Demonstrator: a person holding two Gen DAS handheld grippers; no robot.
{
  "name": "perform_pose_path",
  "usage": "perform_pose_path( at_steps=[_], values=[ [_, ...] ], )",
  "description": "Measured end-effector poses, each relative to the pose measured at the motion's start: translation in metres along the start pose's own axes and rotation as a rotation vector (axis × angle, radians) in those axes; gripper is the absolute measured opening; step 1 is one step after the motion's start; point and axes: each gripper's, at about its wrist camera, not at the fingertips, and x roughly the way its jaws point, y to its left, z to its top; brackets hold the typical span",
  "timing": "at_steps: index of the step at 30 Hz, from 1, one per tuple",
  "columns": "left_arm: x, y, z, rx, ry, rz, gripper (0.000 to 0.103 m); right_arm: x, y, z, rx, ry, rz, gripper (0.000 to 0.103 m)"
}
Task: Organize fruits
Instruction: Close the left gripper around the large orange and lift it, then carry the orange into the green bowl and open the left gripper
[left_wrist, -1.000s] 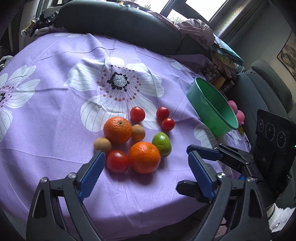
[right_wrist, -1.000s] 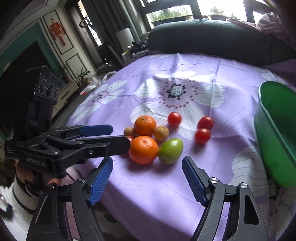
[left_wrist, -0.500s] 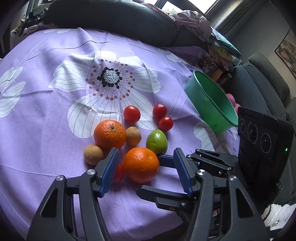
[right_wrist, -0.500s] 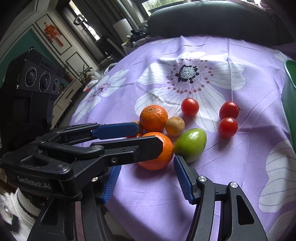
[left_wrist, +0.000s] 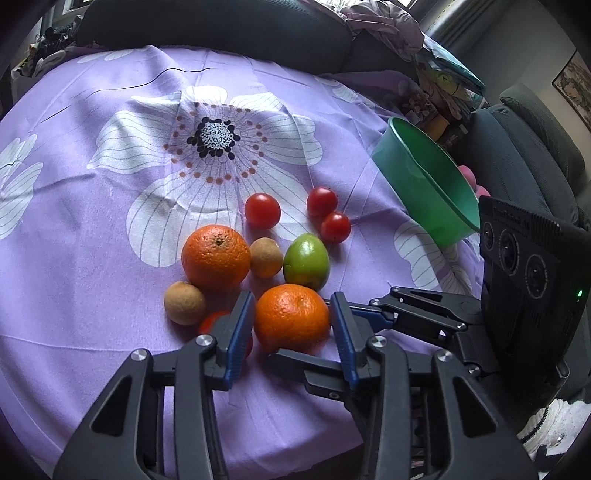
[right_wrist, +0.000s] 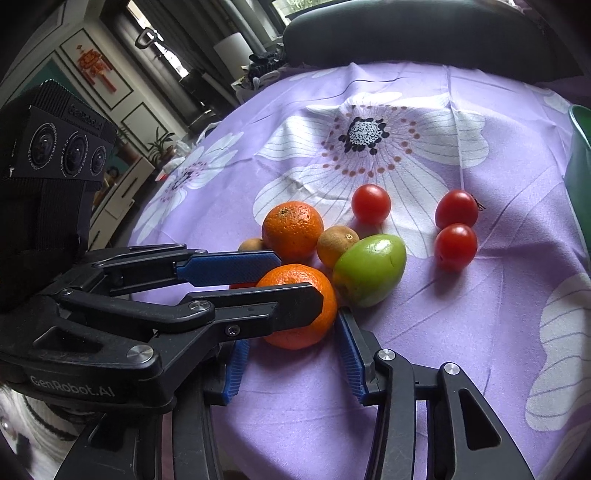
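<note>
Nearest the cameras, two black grippers with blue finger pads meet at one fruit at the front of a counter covered by a purple cloth (left_wrist: 92, 192) printed with large white flowers. The left gripper (left_wrist: 291, 325) has its pads pressed against both sides of the near orange (left_wrist: 291, 319), grasping it where it sits on the cloth. The right gripper (right_wrist: 291, 362) reaches toward the same orange (right_wrist: 306, 332) from the other side; its jaws are spread apart, one pad at each flank of the fruit, and whether they touch it cannot be told.

Just left of the held orange, a red tomato (left_wrist: 210, 321) is partly hidden behind the left gripper's finger. Beside that lies a small tan round fruit (left_wrist: 184, 302). Just behind the near orange are a second orange (left_wrist: 216, 253), another tan fruit (left_wrist: 266, 256) and a green fruit (left_wrist: 306, 260), close together. Farther back lie three more red tomatoes (left_wrist: 262, 210), two of them touching.

A green bowl (left_wrist: 424, 181) stands at the right edge of the counter, well apart from the fruit. A dark sofa (left_wrist: 221, 26) runs behind.
</note>
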Motion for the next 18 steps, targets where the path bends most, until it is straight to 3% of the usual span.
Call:
perform_pose_path(
  at_steps=[18],
  values=[
    [-0.015, -0.067, 0.016, 0.121, -0.049, 0.003, 0.043, -0.062, -0.006, -0.012, 0.0, -0.165, -0.035, 0.047]
  ],
)
